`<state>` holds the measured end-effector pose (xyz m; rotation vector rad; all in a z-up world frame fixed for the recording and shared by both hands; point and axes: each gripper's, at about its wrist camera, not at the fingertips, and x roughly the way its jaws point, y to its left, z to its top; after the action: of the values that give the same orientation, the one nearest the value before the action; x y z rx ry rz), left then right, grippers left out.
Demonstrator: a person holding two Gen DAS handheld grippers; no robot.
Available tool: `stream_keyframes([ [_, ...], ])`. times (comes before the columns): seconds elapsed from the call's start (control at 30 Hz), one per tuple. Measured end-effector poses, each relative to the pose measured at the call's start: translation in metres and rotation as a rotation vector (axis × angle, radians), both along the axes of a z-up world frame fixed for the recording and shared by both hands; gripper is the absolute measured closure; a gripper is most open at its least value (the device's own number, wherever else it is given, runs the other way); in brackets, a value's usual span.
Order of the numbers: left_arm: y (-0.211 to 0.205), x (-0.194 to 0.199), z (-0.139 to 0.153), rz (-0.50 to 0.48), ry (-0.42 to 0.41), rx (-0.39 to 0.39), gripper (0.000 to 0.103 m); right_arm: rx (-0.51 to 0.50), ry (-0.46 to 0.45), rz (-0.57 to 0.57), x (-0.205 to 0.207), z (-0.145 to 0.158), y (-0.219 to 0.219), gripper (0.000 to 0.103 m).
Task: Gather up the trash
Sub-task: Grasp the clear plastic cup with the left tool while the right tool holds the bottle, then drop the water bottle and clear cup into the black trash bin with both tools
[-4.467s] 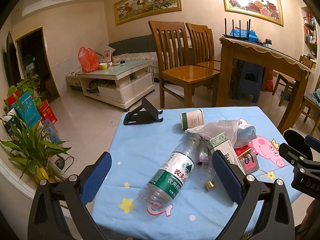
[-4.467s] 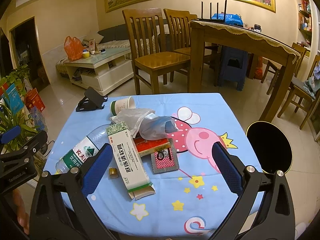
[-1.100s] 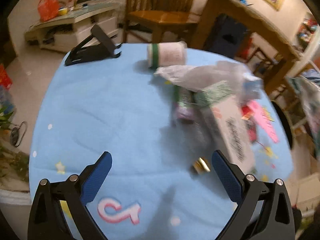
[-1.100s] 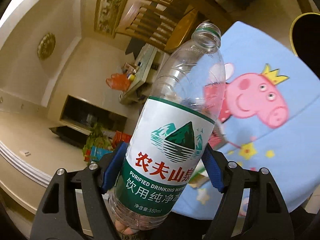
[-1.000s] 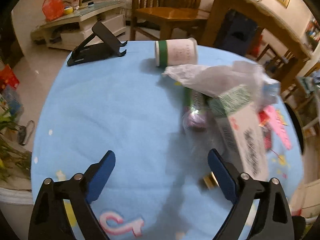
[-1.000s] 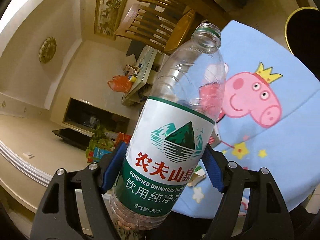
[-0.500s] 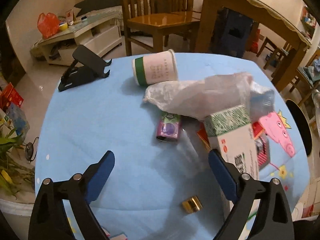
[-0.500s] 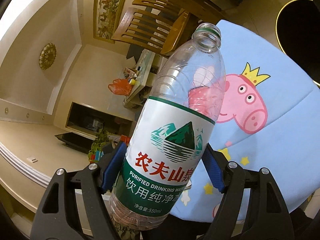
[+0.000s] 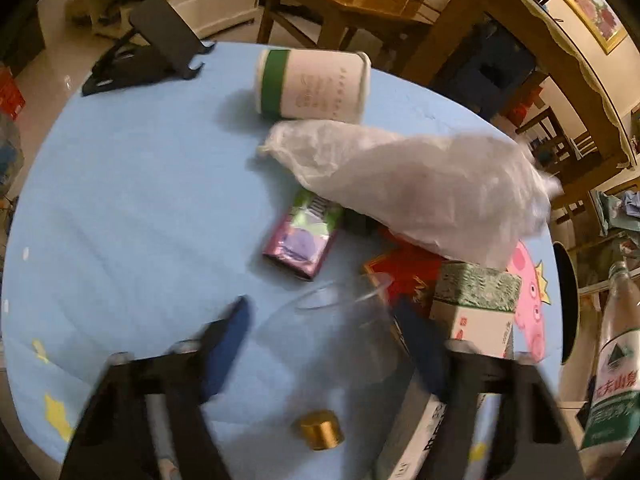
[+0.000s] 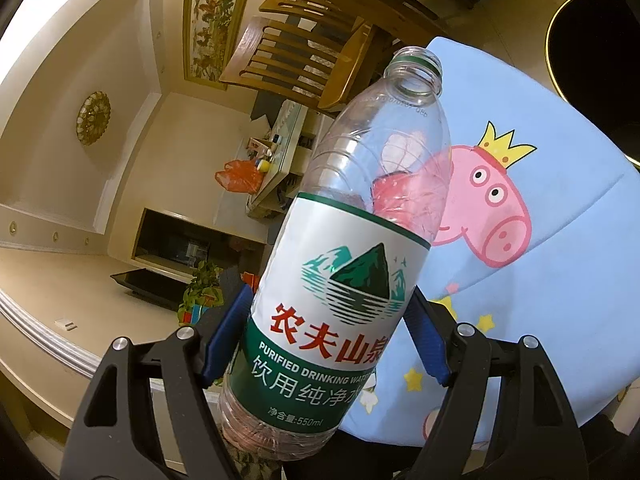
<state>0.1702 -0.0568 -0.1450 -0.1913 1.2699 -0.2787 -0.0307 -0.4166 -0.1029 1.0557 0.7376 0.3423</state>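
Right gripper (image 10: 332, 340) clamps the uncapped bottle (image 10: 344, 248) neck-up off the table (image 10: 560, 280), ready for the black bin (image 10: 592, 44), while left gripper (image 9: 324, 344) straddles a clear cup (image 9: 340, 320), jaws half-closed, grip unclear through blur.

Right claw (image 10: 328, 344) grips uncapped bottle (image 10: 352, 248) — tilted.

Left claw (image 9: 324, 336) now narrowed around a clear cup (image 9: 340, 336).

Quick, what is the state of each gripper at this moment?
Left gripper: blurred, around a clear plastic cup; grip cannot be told.
Right gripper: closed, holding the water bottle.
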Motion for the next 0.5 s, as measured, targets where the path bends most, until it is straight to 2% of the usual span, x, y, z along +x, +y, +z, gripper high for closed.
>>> stream_keyframes([
  [0.1,-0.001,-0.003,-0.002,0.018,0.043,-0.023,0.064,-0.001,-0.005,-0.01,-0.002,0.001,-0.002,0.029],
  [0.2,0.005,-0.012,-0.001,0.031,0.075,-0.046,0.065,-0.013,-0.01,-0.022,-0.004,0.003,-0.004,0.029],
  [0.37,0.035,-0.031,0.025,0.086,-0.015,-0.029,0.065,-0.079,-0.029,-0.038,-0.008,0.008,-0.004,0.029],
  [0.43,0.047,-0.035,0.035,0.118,-0.032,-0.036,0.066,-0.143,-0.032,-0.037,-0.008,0.012,0.001,0.029],
  [0.5,0.052,-0.042,0.051,0.135,-0.093,0.002,0.066,-0.214,-0.036,-0.038,-0.008,0.015,0.004,0.029],
])
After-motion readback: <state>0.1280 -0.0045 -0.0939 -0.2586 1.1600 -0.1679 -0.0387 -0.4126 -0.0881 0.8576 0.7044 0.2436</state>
